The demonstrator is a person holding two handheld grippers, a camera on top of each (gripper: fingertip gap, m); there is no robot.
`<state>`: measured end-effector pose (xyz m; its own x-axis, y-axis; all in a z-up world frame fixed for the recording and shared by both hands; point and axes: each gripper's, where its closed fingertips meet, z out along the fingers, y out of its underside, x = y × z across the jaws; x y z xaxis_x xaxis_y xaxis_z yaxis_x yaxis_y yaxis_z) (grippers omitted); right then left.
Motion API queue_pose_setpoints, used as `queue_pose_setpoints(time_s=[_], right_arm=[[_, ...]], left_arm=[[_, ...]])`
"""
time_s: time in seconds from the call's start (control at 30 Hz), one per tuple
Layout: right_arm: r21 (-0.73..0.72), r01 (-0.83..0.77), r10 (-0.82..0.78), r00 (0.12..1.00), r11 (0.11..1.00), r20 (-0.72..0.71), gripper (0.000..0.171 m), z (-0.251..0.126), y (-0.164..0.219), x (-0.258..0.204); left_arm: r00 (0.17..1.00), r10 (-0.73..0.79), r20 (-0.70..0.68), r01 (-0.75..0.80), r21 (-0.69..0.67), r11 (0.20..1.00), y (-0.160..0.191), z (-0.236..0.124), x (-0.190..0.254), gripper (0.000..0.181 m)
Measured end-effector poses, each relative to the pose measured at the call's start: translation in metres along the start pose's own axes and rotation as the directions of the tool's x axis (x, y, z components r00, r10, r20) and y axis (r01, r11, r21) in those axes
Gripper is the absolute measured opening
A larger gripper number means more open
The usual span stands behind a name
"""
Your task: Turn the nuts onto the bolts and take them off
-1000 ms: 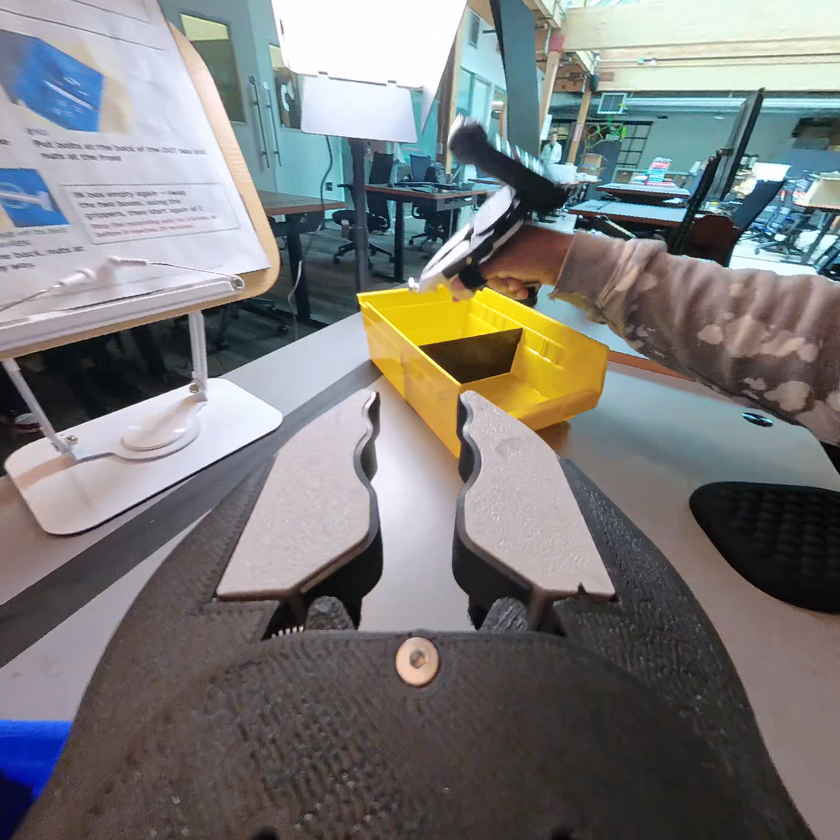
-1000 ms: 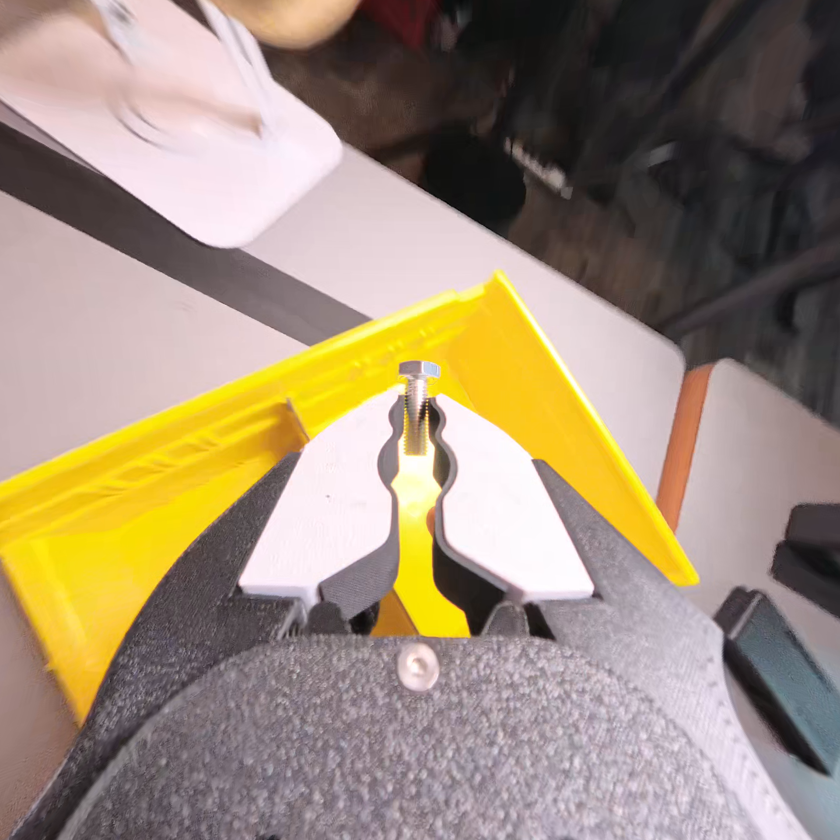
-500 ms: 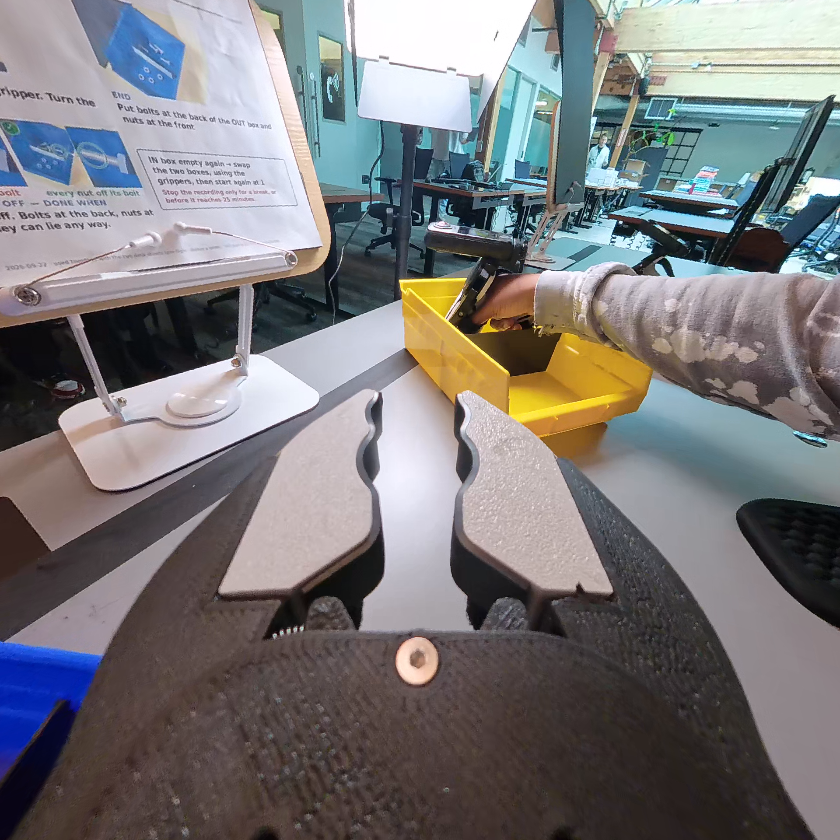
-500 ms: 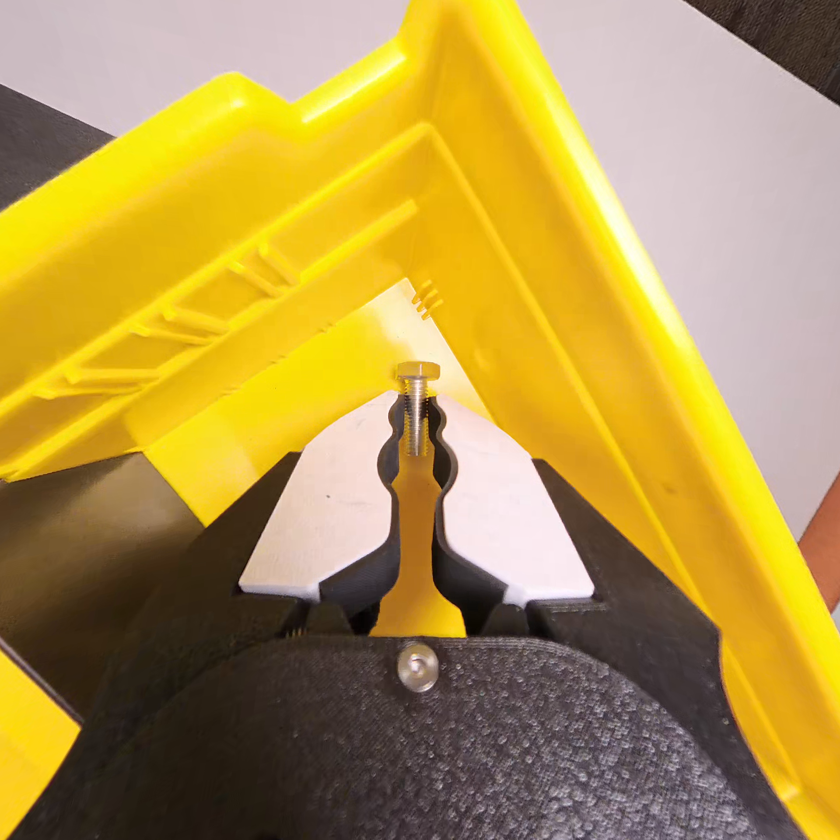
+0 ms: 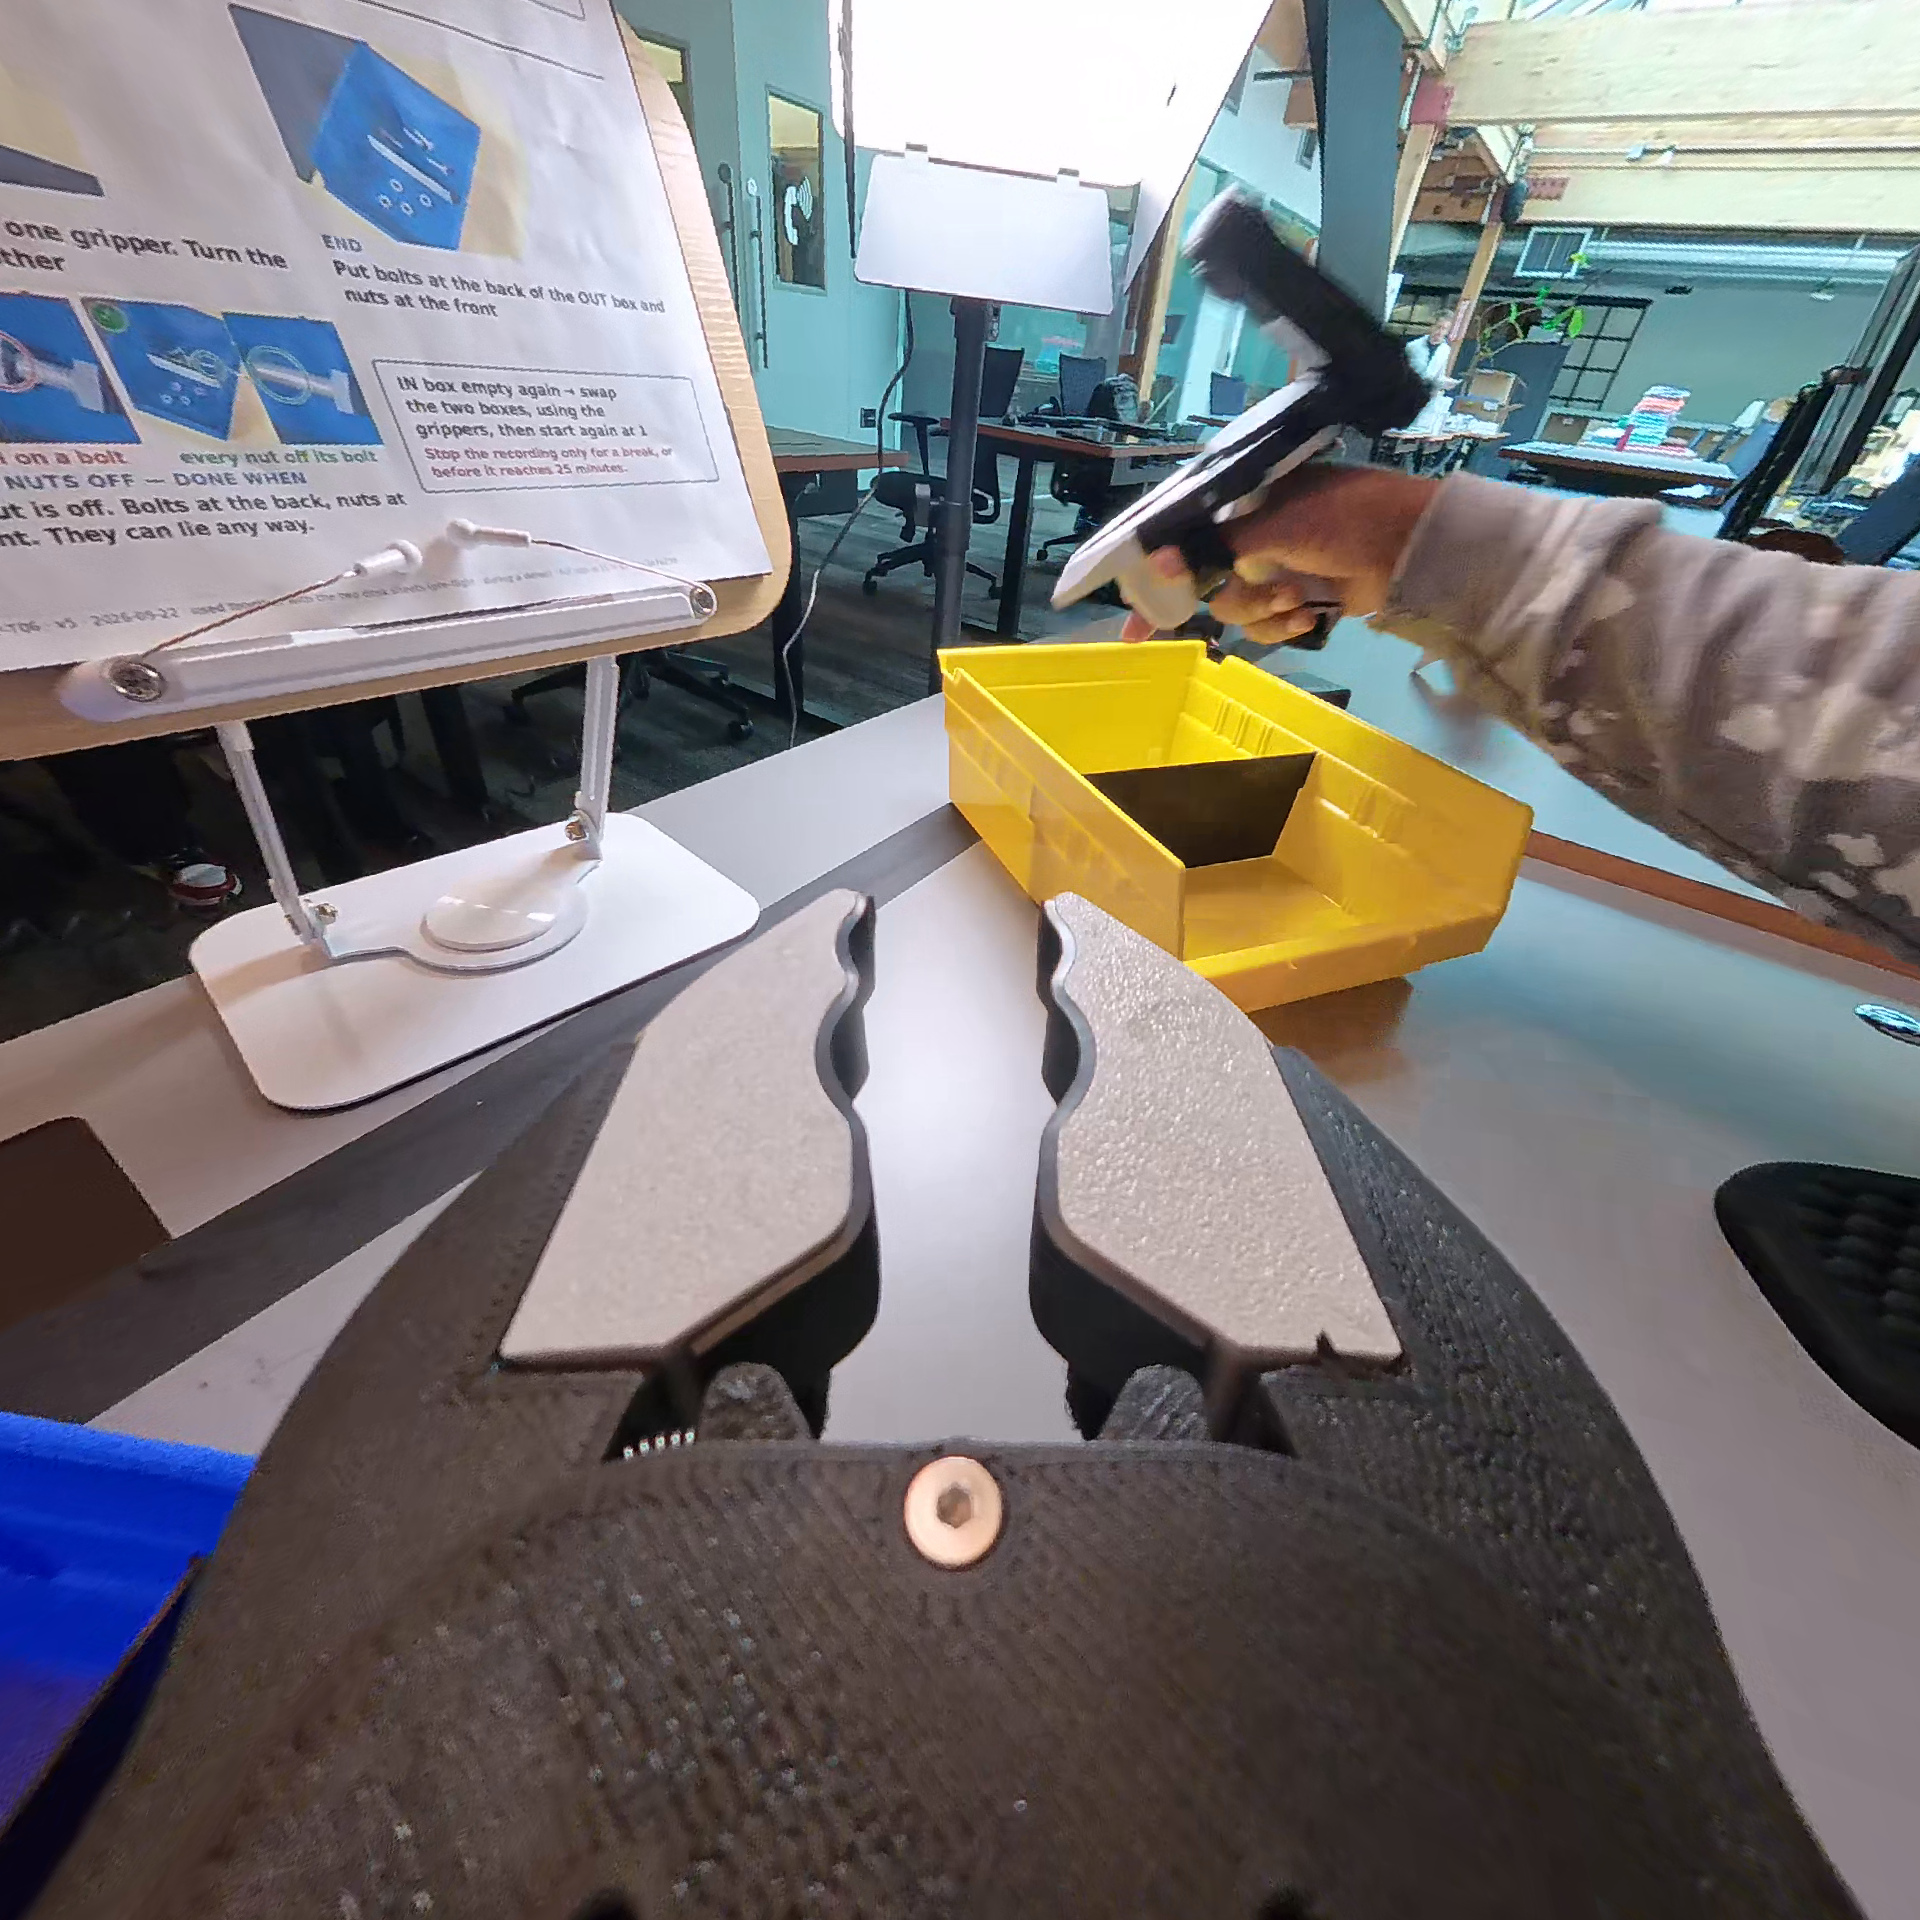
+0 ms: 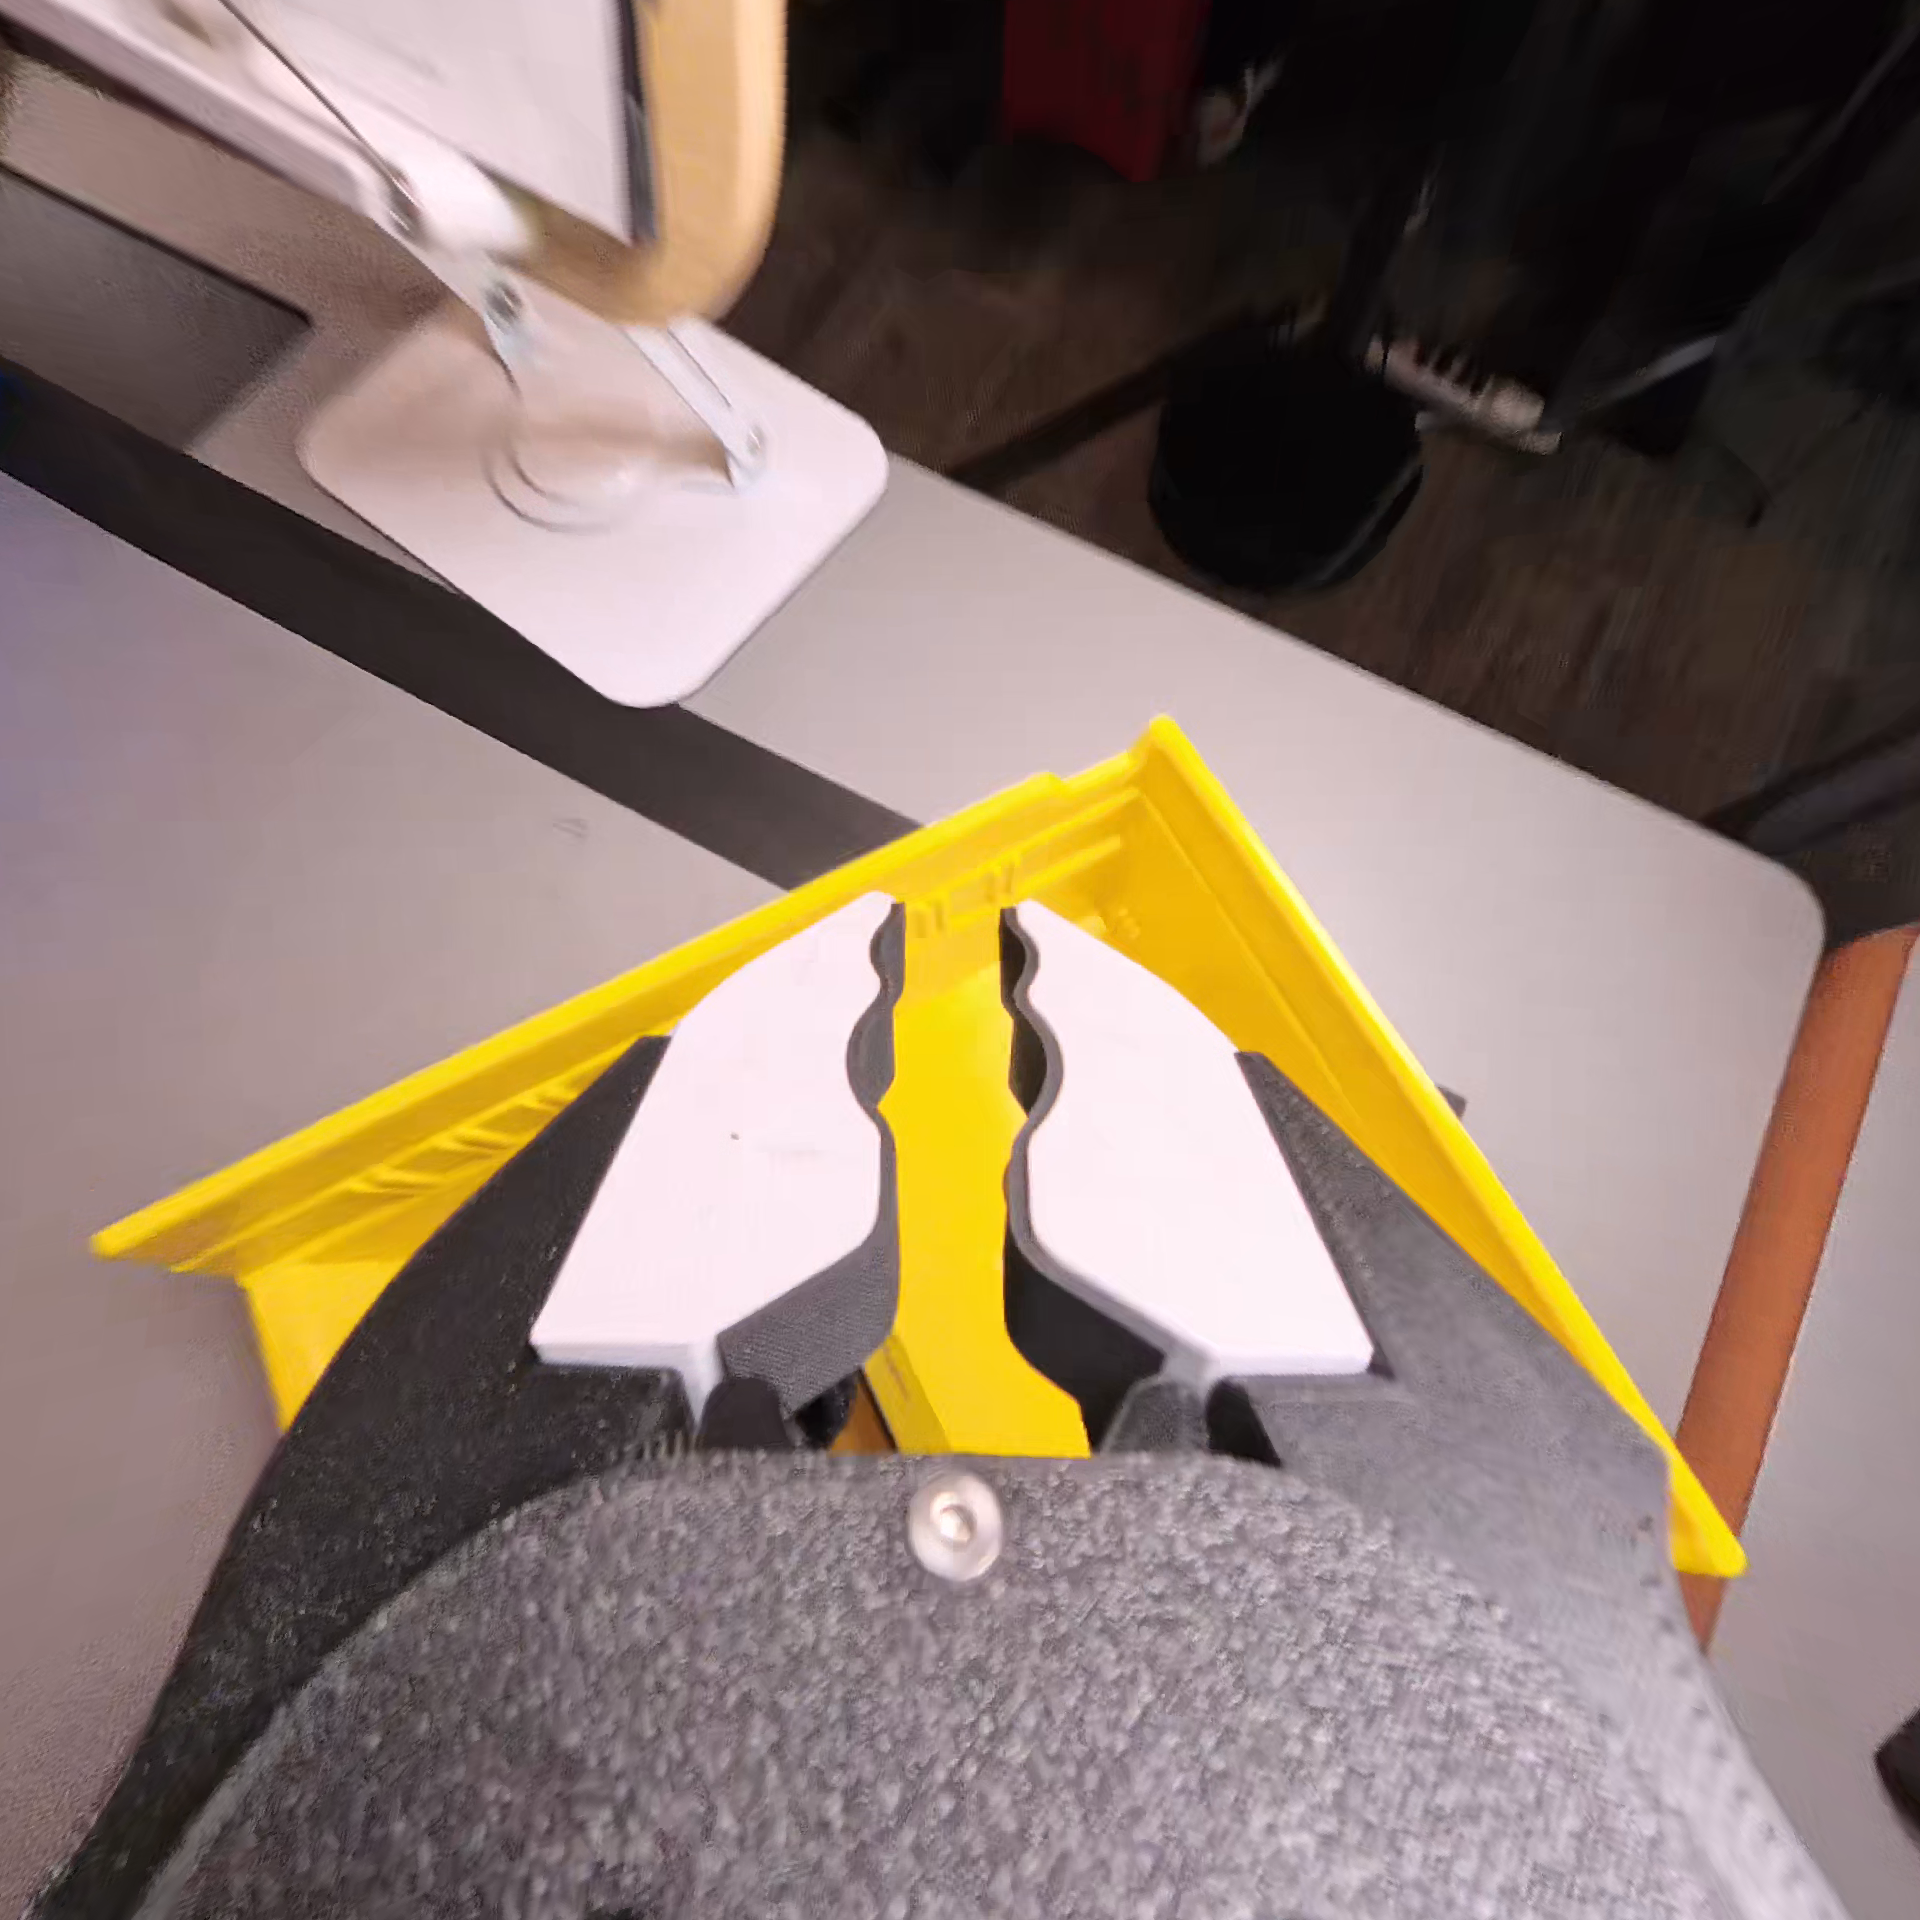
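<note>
Right claw point(image 6: 951, 914) now parted and empty above the yellow bin's point(image 6: 1288, 935) back corner, bolt released but hidden from view; left claw point(image 5: 954, 925) open, idle over the worktop point(image 5: 1558, 1091); next piece due.

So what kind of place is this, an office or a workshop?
It looks like an open-plan office used as a work area: rows of desks with office chairs behind, and a grey table holding a yellow parts bin and an instruction sheet stand.

Black textured gripper point(image 5: 956, 1039), grey pads, mottled sleeve point(image 5: 1683, 707)
</note>
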<state>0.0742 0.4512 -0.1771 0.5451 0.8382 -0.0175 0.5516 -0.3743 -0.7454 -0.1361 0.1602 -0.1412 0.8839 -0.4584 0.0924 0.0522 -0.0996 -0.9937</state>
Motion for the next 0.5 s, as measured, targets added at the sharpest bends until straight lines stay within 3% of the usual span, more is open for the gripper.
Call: queue_pose_setpoints(time_s=[0.13, 0.23, 0.33, 0.5], right_arm=[[0.371, 0.024, -0.042, 0.998, 0.928, 0.039, 0.019, -0.075, -0.047, -0.065], [0.542, 0.01, -0.059, 0.996, 0.84, 0.073, 0.023, -0.116, -0.037, -0.124], [0.615, -0.047, -0.04, 0.991, 0.787, 0.128, 0.028, -0.125, -0.001, -0.178], [0.669, -0.09, -0.022, 0.987, 0.738, 0.158, 0.029, -0.102, 0.053, -0.227]], left_arm=[[0.999, 0.001, 0.041, -0.001, 0.02, 1.0, -0.008, -0.007, -0.008, 0.03], [0.997, 0.002, 0.079, -0.005, 0.032, 0.999, -0.015, -0.015, -0.016, 0.03], [0.992, 0.008, 0.126, -0.013, 0.036, 0.999, -0.022, -0.024, -0.028, 0.03], [0.976, -0.005, 0.217, -0.001, 0.028, 1.0, -0.041, -0.051, -0.063, 0.029]])
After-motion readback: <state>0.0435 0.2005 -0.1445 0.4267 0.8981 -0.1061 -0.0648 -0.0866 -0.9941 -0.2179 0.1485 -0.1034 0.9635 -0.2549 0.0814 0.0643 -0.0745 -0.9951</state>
